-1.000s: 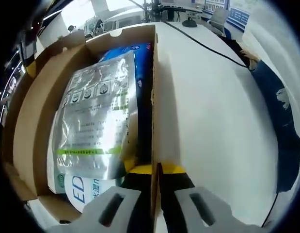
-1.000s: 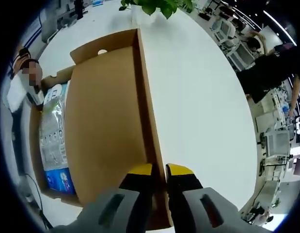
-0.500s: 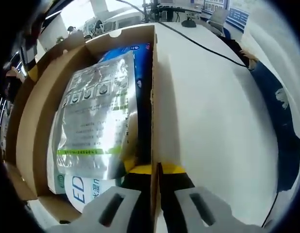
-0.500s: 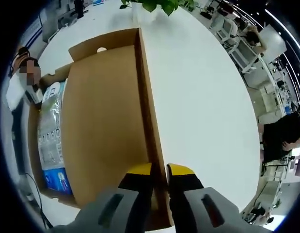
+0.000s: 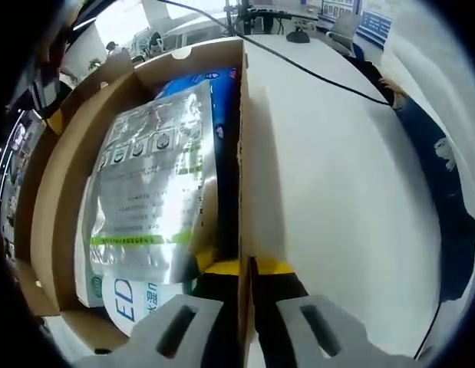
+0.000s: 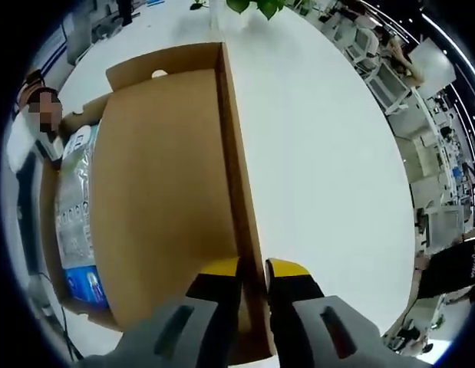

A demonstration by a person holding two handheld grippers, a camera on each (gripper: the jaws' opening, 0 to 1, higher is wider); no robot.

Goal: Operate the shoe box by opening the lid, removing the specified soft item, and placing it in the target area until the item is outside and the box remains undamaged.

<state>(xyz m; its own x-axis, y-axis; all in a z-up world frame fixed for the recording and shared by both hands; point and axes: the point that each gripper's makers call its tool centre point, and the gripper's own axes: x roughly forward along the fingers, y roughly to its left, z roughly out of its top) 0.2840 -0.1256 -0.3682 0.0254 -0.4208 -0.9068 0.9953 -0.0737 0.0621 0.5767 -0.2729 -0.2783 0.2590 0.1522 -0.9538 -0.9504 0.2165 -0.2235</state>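
Left gripper view: my left hand-held gripper (image 5: pixel 248 265) is pinched on the shoe box (image 5: pixel 240 153) side wall, a silver soft pack (image 5: pixel 149 192) lying inside just left of it. Right gripper view: my right hand-held gripper (image 6: pixel 252 267) clamps the raised lid (image 6: pixel 160 199) edge, white counter (image 6: pixel 321 169) to its right.
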